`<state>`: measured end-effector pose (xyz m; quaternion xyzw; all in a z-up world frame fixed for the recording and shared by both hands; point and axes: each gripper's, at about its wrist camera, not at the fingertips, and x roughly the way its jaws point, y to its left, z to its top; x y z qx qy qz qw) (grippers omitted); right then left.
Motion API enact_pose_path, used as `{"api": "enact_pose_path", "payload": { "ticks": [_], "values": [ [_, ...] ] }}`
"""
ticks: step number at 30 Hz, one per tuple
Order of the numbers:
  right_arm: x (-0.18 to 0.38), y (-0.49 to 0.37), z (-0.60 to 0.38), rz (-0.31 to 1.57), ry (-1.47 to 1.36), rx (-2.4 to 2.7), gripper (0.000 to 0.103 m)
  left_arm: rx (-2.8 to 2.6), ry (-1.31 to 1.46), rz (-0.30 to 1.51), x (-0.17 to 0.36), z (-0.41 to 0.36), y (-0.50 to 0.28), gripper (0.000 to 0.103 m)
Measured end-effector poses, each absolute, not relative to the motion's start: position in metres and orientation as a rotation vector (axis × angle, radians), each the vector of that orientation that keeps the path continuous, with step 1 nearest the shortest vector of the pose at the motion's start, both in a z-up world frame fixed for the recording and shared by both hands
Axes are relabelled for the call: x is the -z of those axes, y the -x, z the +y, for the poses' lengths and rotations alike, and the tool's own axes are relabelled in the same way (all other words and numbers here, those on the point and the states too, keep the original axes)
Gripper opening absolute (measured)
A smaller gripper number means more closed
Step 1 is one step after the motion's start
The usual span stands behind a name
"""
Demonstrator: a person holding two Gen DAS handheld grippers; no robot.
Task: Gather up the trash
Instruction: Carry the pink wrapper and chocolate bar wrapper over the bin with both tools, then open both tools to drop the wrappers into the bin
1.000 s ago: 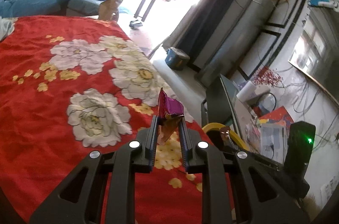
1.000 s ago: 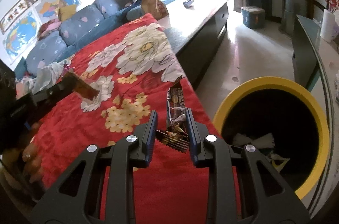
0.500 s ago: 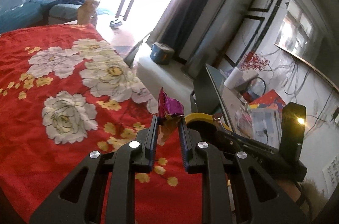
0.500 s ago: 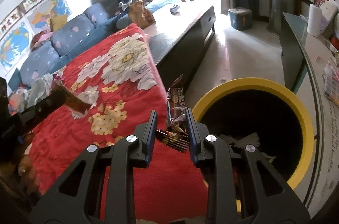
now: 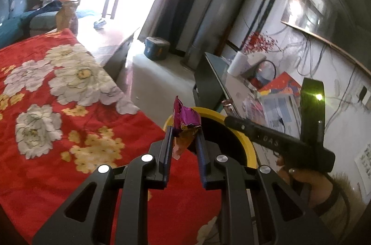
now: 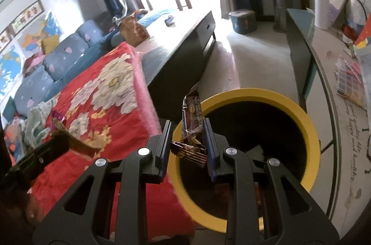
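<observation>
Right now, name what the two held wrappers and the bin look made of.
Purple wrapper: shiny crinkled foil or plastic film, glinting at the creases. Brown wrapper: glossy printed film, crumpled. Bin: smooth yellow rim, likely plastic; dark inside.

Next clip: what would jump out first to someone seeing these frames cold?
The yellow bin, dark inside, stands beside the red flowered blanket. The right gripper pinches a brown wrapper at its rim, and the left gripper pinches a purple wrapper.

soft plush red cloth blanket; glossy crinkled foil wrappers, purple and brown; smooth yellow plastic bin; matt black grippers.
</observation>
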<state>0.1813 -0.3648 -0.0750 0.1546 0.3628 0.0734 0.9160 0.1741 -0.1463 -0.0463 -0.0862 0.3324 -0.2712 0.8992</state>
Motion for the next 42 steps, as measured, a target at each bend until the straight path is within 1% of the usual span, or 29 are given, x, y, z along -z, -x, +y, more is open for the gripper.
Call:
{"api": "enact_pose_path", "payload": {
  "ticks": [14, 25, 30, 32, 33, 35, 37, 38, 40, 41, 42],
  "values": [
    [0.095, -0.181, -0.416, 0.770, -0.417, -0.059, 0.021, 0.639, 0.071, 0.730, 0.060, -0.203, -0.173, 0.019],
    [0.116, -0.178, -0.451, 0.798, -0.522, -0.025, 0.022, 0.718, 0.008, 0.779, 0.085, -0.245, -0.178, 0.019],
    [0.124, -0.177, -0.459, 0.805, -0.554, -0.019, 0.027, 0.745, 0.003, 0.812, 0.097, -0.259, -0.186, 0.021],
    [0.126, -0.176, -0.461, 0.806, -0.565, -0.016, 0.033, 0.748, 0.001, 0.823, 0.101, -0.265, -0.190, 0.021],
    [0.126, -0.176, -0.462, 0.806, -0.571, -0.014, 0.033, 0.750, -0.003, 0.828, 0.104, -0.268, -0.192, 0.024],
    [0.127, -0.174, -0.465, 0.801, -0.585, -0.010, 0.035, 0.745, -0.011, 0.828, 0.106, -0.268, -0.194, 0.032],
    [0.126, -0.174, -0.467, 0.798, -0.591, -0.011, 0.038, 0.742, -0.002, 0.832, 0.106, -0.269, -0.198, 0.044],
    [0.125, -0.173, -0.467, 0.795, -0.589, -0.010, 0.039, 0.742, 0.002, 0.832, 0.106, -0.268, -0.199, 0.047],
    [0.123, -0.172, -0.465, 0.791, -0.588, -0.011, 0.043, 0.732, 0.005, 0.827, 0.105, -0.265, -0.200, 0.060],
    [0.121, -0.171, -0.464, 0.787, -0.587, -0.016, 0.045, 0.726, 0.006, 0.824, 0.104, -0.262, -0.200, 0.064],
    [0.118, -0.169, -0.464, 0.782, -0.585, -0.017, 0.046, 0.715, 0.010, 0.820, 0.102, -0.259, -0.200, 0.070]
  ]
}}
